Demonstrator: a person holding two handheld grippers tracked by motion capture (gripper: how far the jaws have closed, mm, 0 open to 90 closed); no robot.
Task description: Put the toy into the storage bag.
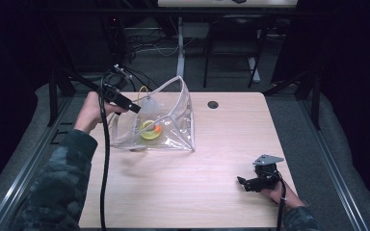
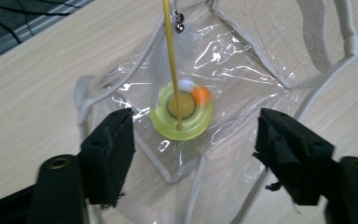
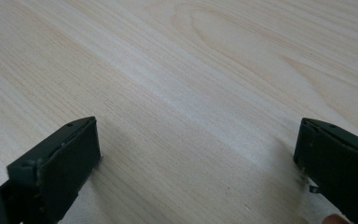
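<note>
Two hand-held grippers are in use over a pale wood-grain table [image 1: 212, 192]. The left gripper [image 1: 125, 102] hangs above the mouth of a clear plastic bag [image 1: 173, 120], jaws spread wide with nothing between them; in the left gripper view both black jaws frame the bag's contents from above, which suggests an approach aimed down through the opening. The bag stands near the table's far left part, its thin glossy film creased and throwing bright glare, its seams edged with white piping and a white webbing strap [image 2: 314, 35]. The stiff seams appear to prop the mouth open, which leaves access from above. Inside, flat on the bag's floor, lies a yellow-green ring [image 2: 182, 114], smooth and translucent, with a small orange ball [image 2: 201, 95] touching its upper rim beside a white patch. A thin yellow rod [image 2: 171, 60] runs from the top edge of the picture to the ring's centre; its purpose cannot be determined. The right gripper [image 1: 251, 183] rests low near the table's right front, well apart from the bag, jaws fully apart on bare wood, probably parked in reserve.
</note>
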